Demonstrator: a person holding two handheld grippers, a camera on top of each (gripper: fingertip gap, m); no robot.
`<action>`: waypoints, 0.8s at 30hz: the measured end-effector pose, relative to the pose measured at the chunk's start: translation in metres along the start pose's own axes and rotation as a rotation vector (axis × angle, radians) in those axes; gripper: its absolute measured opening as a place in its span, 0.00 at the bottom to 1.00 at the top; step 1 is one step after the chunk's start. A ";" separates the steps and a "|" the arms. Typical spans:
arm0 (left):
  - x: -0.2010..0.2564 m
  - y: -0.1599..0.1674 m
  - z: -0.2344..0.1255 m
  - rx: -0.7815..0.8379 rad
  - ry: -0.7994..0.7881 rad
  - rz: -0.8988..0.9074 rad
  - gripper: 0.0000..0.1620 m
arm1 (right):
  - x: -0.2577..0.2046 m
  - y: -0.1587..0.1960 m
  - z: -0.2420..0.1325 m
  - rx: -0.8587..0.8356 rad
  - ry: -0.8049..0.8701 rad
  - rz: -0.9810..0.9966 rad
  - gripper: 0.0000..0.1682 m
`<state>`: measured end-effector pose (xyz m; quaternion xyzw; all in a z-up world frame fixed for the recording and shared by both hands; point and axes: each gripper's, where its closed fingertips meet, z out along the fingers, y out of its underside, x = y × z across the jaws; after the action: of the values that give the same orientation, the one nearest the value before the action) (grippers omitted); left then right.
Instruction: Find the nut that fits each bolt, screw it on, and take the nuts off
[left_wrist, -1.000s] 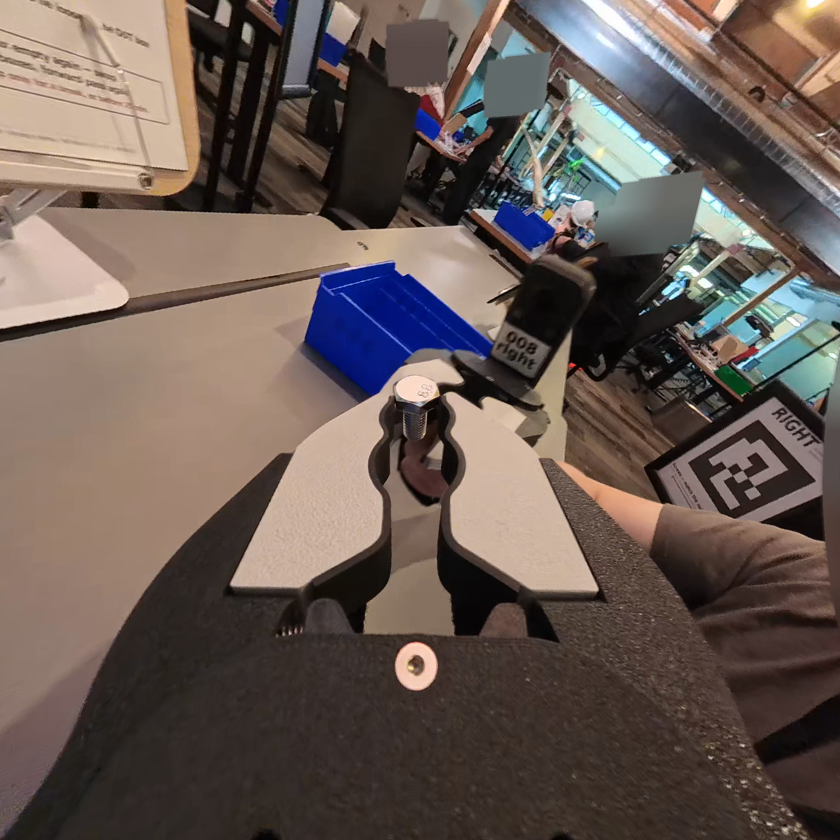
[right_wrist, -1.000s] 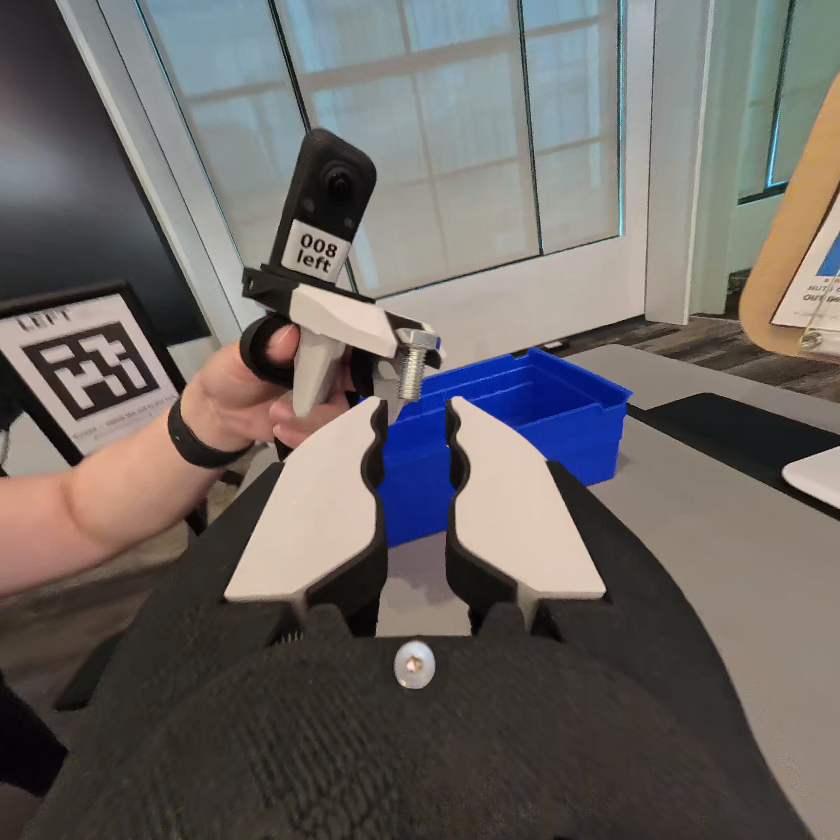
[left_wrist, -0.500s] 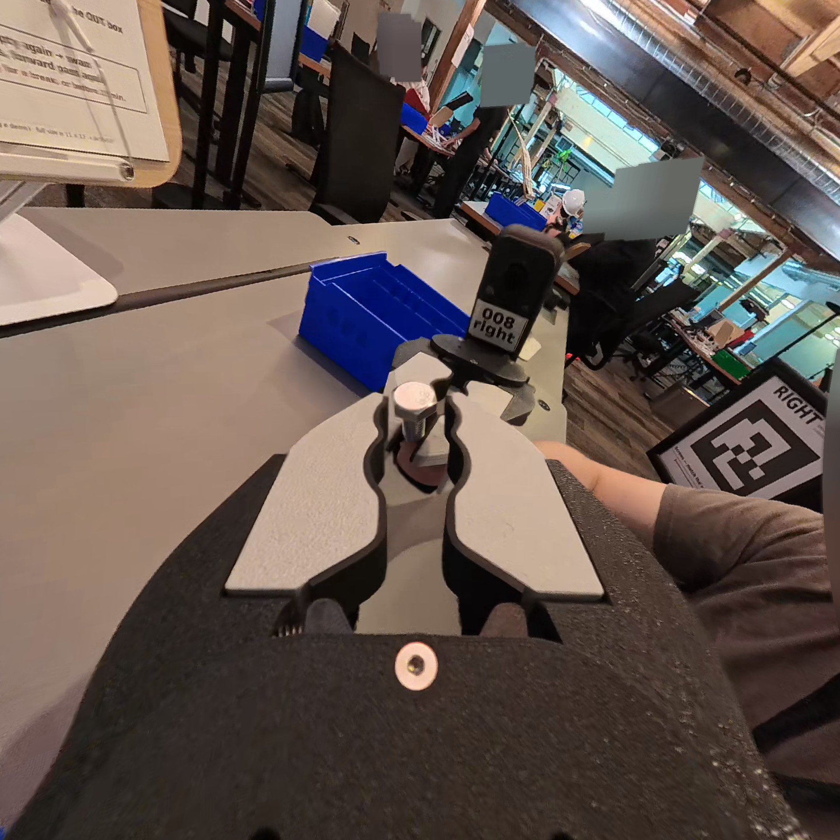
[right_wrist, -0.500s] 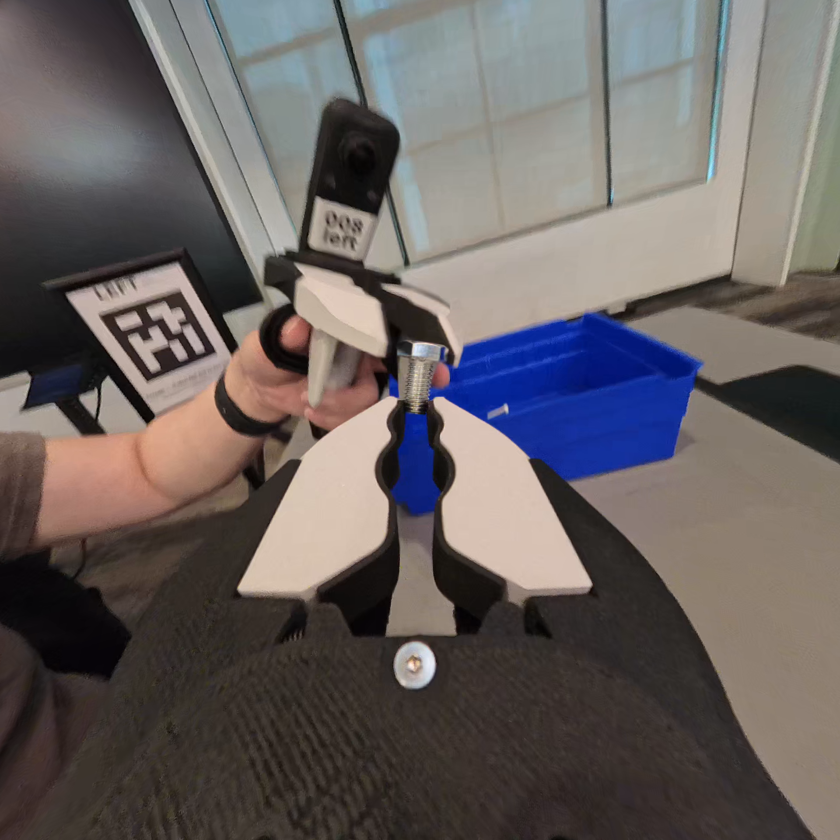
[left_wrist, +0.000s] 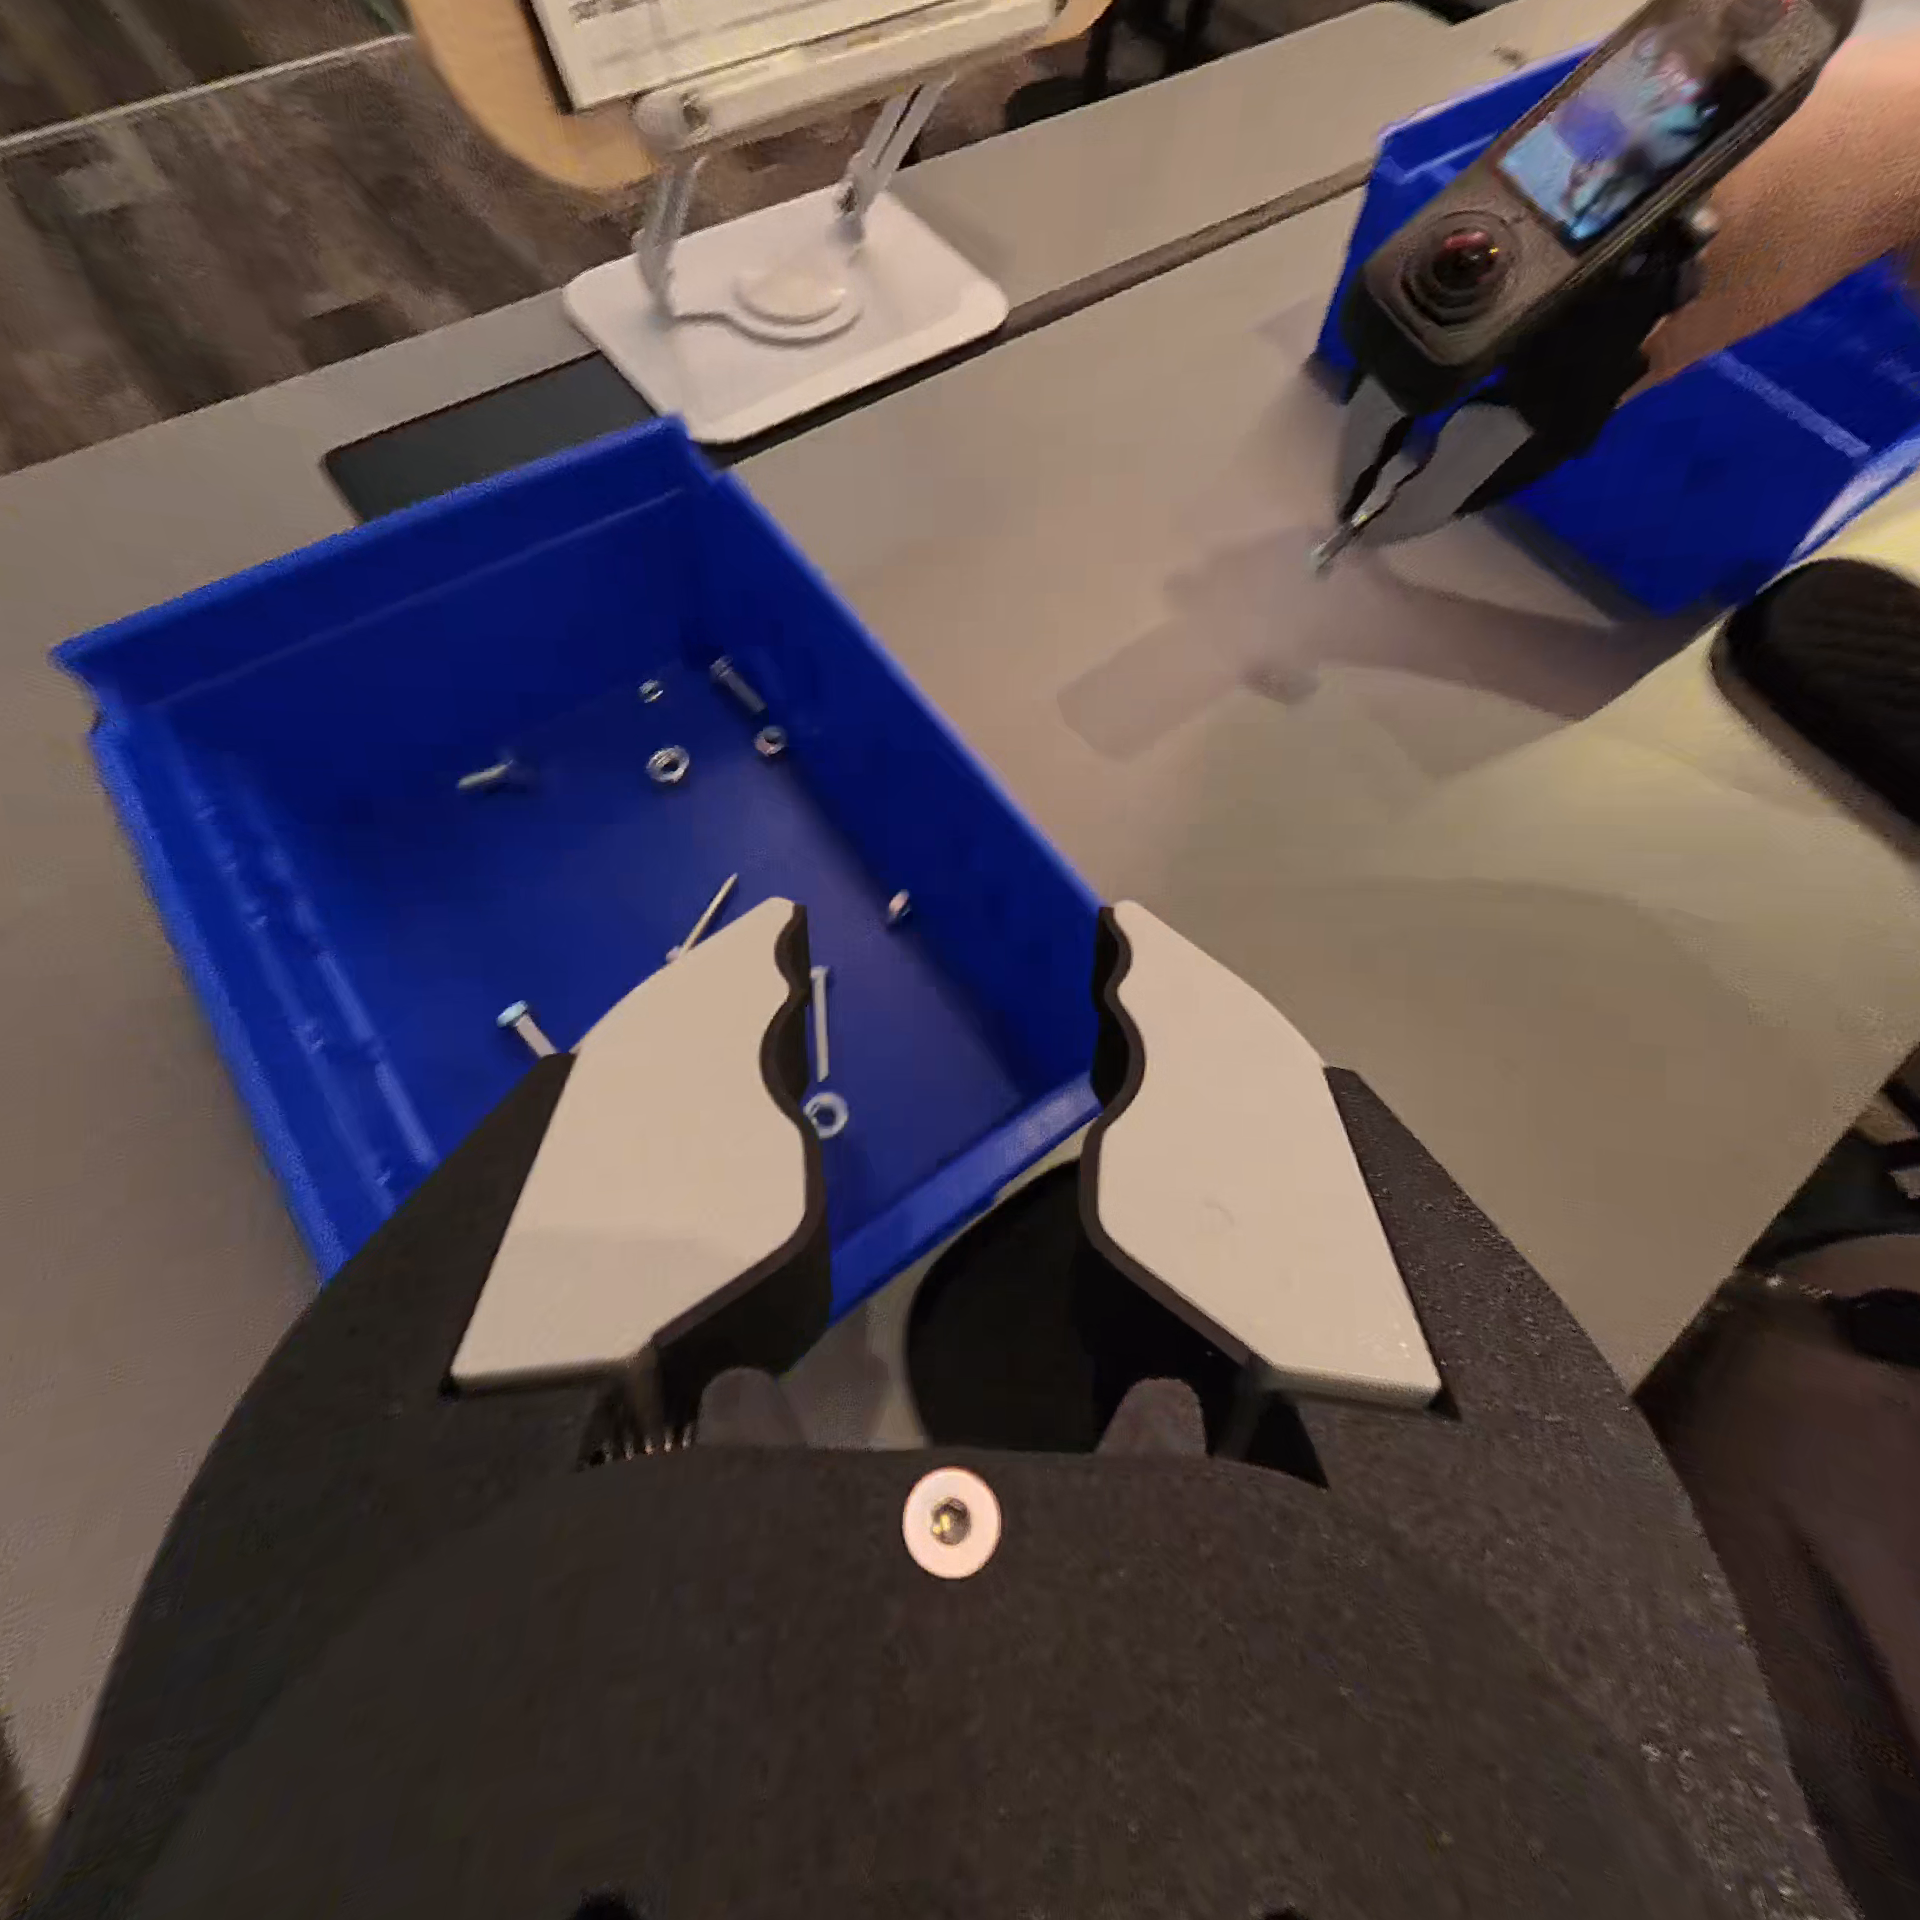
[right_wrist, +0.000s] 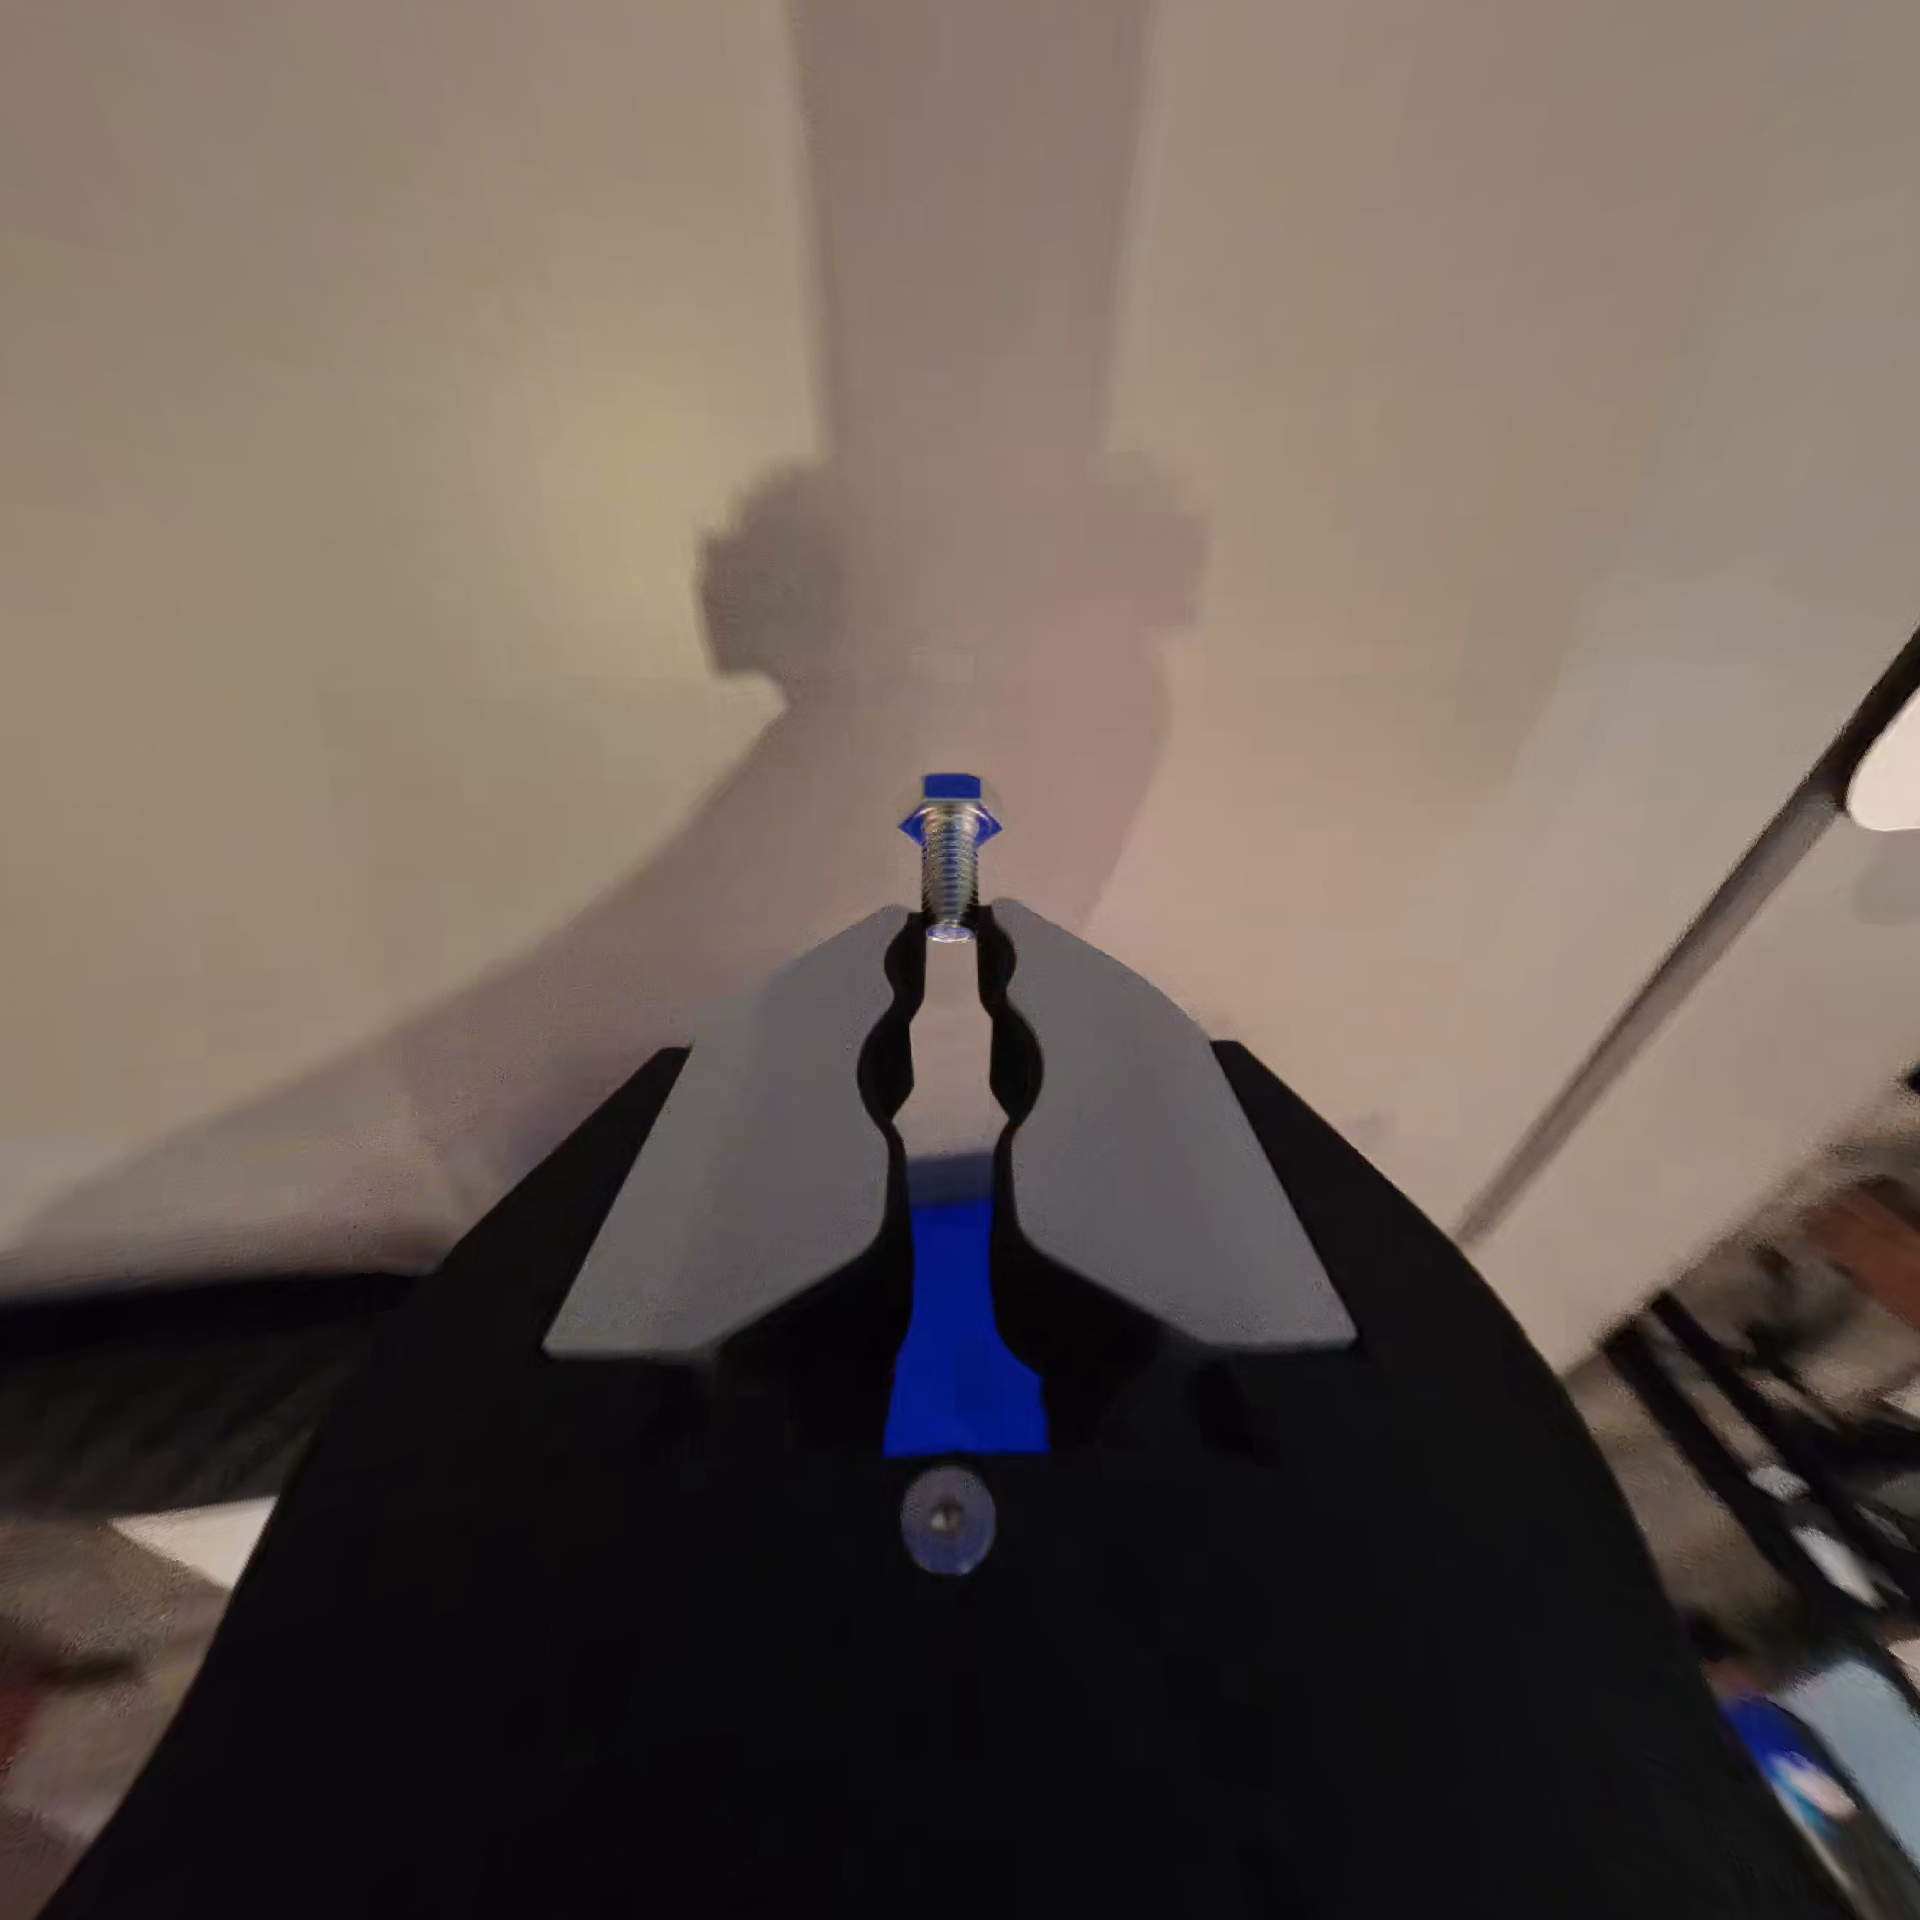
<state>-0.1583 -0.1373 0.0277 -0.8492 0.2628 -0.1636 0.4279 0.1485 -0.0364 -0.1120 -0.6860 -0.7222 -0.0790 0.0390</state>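
Note:
My left gripper (left_wrist: 951, 920) is wide open and empty above the near right part of a blue bin (left_wrist: 374, 561). In the bin lie several loose bolts (left_wrist: 488, 774) and nuts (left_wrist: 665, 767). My right gripper (right_wrist: 951, 920) is shut on the threaded end of a silver hex bolt (right_wrist: 951, 857), whose head points away towards the grey table (right_wrist: 416, 520). The left wrist view also shows the right gripper (left_wrist: 1382, 509) at the upper right, low over the table, with the bolt's tip (left_wrist: 1328, 549) sticking out of it.
A second blue bin (left_wrist: 1714, 488) stands at the far right, behind the right gripper. A sign holder on a white base (left_wrist: 790, 301) and a black mat (left_wrist: 468, 457) lie beyond the first bin. A dark seam (left_wrist: 1195, 255) crosses the table. Left tips to right tips: about 35 cm.
The bolt passed from my left gripper to my right, which shut on its threaded end. My left gripper opened wide and swung over the bin. The right gripper tipped down towards the table.

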 end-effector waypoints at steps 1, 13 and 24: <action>-0.007 0.008 -0.005 -0.012 -0.019 0.003 0.32 | 0.004 0.008 0.004 -0.074 0.016 -0.049 0.07; -0.037 0.047 -0.024 -0.020 -0.035 -0.067 0.29 | -0.003 0.012 0.028 -0.401 -0.012 -0.292 0.07; -0.035 0.054 -0.027 -0.029 -0.032 -0.063 0.31 | -0.005 0.009 0.030 -0.447 -0.015 -0.328 0.18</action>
<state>-0.2166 -0.1611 -0.0023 -0.8657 0.2312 -0.1596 0.4142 0.1595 -0.0362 -0.1414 -0.5521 -0.7885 -0.2365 -0.1322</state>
